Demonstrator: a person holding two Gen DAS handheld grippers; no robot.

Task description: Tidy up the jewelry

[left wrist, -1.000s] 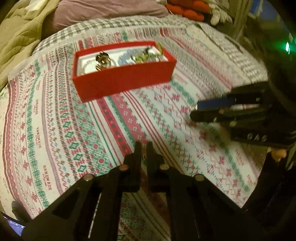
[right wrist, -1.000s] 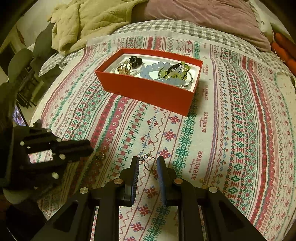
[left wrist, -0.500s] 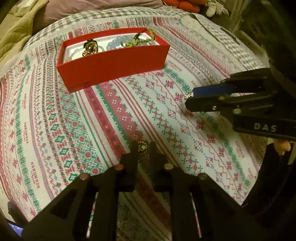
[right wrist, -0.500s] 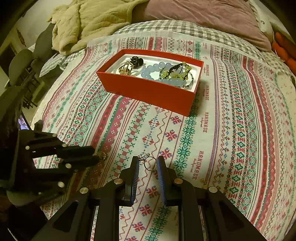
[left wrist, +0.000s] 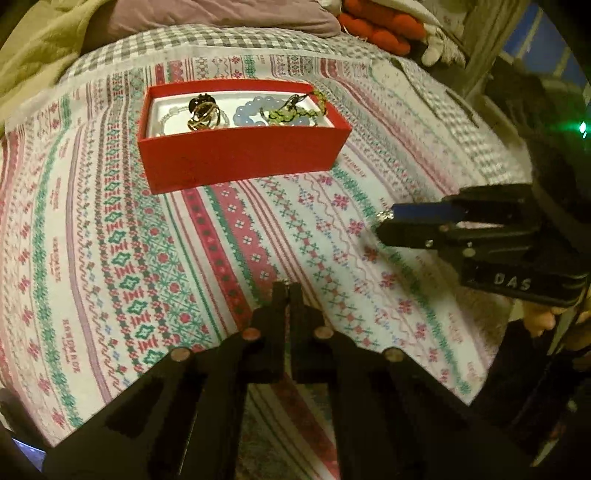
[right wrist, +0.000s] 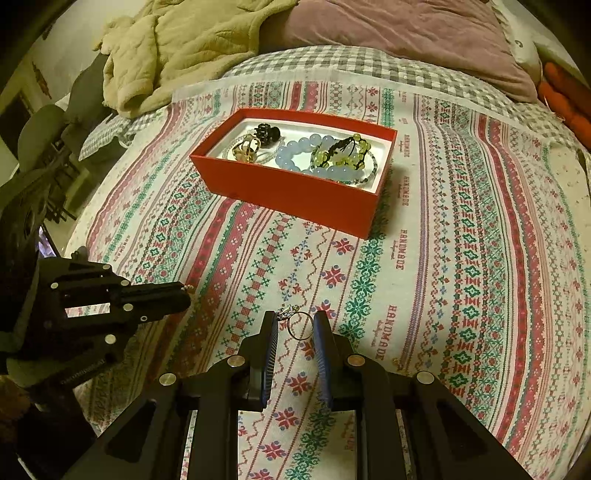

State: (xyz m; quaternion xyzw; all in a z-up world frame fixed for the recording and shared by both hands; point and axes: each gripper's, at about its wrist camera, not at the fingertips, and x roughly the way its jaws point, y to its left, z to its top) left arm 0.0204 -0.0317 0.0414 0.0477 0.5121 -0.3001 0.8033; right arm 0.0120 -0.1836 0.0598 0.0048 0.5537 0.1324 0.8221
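Note:
A red box (left wrist: 243, 162) (right wrist: 295, 195) sits on the patterned cloth, holding a blue bead bracelet (right wrist: 295, 153), a green bead bracelet (right wrist: 343, 151), gold rings (right wrist: 245, 147) and a black clip (right wrist: 267, 131). My right gripper (right wrist: 295, 325) (left wrist: 382, 221) is shut on a thin gold ring (right wrist: 300, 325) with a jewelled top, just above the cloth in front of the box. To its left, my left gripper (left wrist: 286, 288) (right wrist: 184, 293) is closing its jaws tight on a small gold piece (right wrist: 190, 288), which peeks out at the tips.
The patterned cloth (right wrist: 461, 258) covers a bed with a checked sheet (right wrist: 332, 62). A beige blanket (right wrist: 192, 40) and a mauve pillow (right wrist: 406, 33) lie behind the box. Another tiny gold piece (right wrist: 397, 360) lies on the cloth right of my right gripper. A person's hand (left wrist: 539, 317) holds the right gripper.
My left gripper dipped over a small gold piece on the cloth, opened a little around it, then closed on it and tilted back up. The right gripper kept still with its ring.

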